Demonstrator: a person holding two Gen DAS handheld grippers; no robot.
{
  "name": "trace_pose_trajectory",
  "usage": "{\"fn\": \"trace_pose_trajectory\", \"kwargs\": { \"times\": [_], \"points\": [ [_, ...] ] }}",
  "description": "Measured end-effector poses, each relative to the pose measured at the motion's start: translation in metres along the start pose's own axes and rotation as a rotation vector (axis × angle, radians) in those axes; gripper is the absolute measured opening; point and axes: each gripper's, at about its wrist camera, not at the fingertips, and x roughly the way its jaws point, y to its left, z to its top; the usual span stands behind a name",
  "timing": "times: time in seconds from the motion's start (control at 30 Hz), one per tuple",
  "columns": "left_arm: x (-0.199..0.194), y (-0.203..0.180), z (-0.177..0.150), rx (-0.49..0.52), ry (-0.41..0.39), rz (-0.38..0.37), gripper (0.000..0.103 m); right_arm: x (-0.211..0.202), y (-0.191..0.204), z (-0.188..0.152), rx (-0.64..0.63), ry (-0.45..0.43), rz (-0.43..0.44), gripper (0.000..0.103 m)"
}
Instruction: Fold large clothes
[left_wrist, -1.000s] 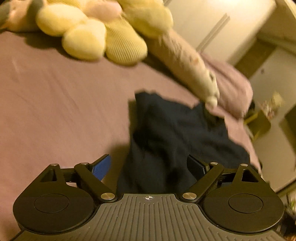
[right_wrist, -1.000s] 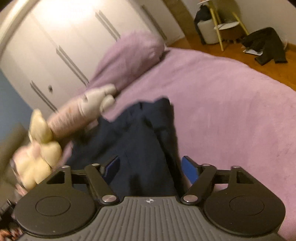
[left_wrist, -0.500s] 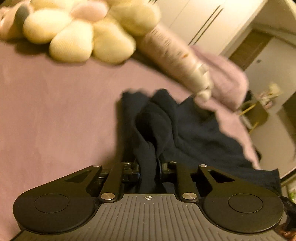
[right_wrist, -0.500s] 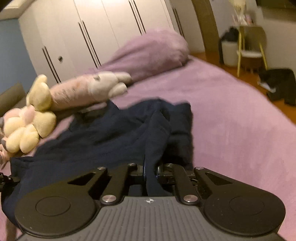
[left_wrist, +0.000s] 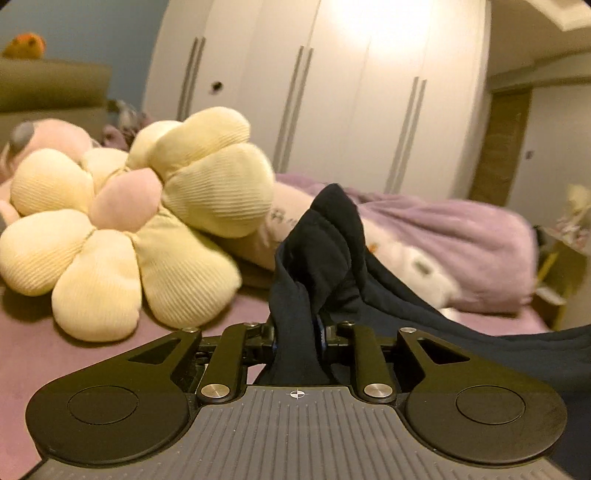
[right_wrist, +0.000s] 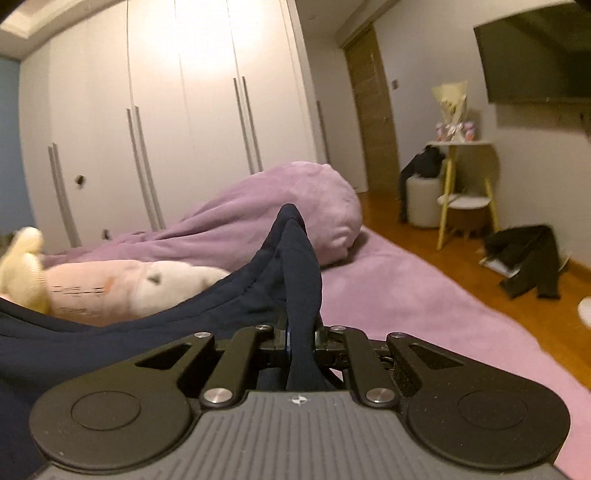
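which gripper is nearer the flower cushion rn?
Left. The left gripper, shut on the navy garment, has the flower cushion just ahead-left. The right gripper sees only its edge, far left.

Warm, yellowish indoor light fills both views. A strong glare burns out the upper wardrobe (left_wrist: 369, 74) doors in the left view, and the same bright patch washes the wardrobe (right_wrist: 207, 55) top in the right view. The navy garment (left_wrist: 321, 251) reads almost black, its folds barely separable. The flower cushion (left_wrist: 122, 236) casts a soft shadow on the bed (left_wrist: 55, 343) at near left. Fisheye distortion bends door lines and darkens the corners. The plush toy (right_wrist: 110, 288) at left and the far-right shelf area are smeared by motion blur; the near gripper bodies are sharp.
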Motion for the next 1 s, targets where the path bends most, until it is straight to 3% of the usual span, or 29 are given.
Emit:
{"fn": "trace_pose_trajectory", "kwargs": {
  "times": [0.1,0.2,0.3,0.4,0.5,0.8,0.9,0.97,1.0],
  "points": [
    [0.038,-0.006,-0.039,0.056,0.014,0.073,0.026,0.042,0.013,-0.023,-0.062,0.022,-0.052,0.009],
    [0.067,-0.001,-0.08,0.09,0.067,0.099,0.047,0.076,0.016,-0.059,-0.113,0.079,-0.107,0.009],
    [0.082,0.018,-0.107,-0.011,0.121,0.074,0.056,0.096,-0.001,-0.09,-0.051,0.132,-0.112,0.018],
    [0.082,0.035,-0.107,-0.109,0.12,0.03,0.06,0.103,-0.023,-0.1,0.065,0.134,-0.066,0.02],
    [0.087,0.049,-0.112,-0.196,0.127,-0.004,0.065,0.106,-0.025,-0.104,0.078,0.125,-0.054,0.02],
    [0.098,0.055,-0.118,-0.236,0.116,-0.018,0.069,0.106,-0.032,-0.115,0.125,0.109,-0.021,0.021],
    [0.097,0.052,-0.114,-0.221,0.126,0.005,0.074,0.11,-0.031,-0.115,0.134,0.118,-0.017,0.021],
    [0.091,0.049,-0.11,-0.204,0.138,0.065,0.09,0.109,-0.034,-0.113,0.145,0.124,-0.011,0.021],
    [0.087,0.049,-0.107,-0.201,0.151,0.094,0.091,0.108,-0.034,-0.111,0.149,0.127,-0.008,0.024]
  ]
}}
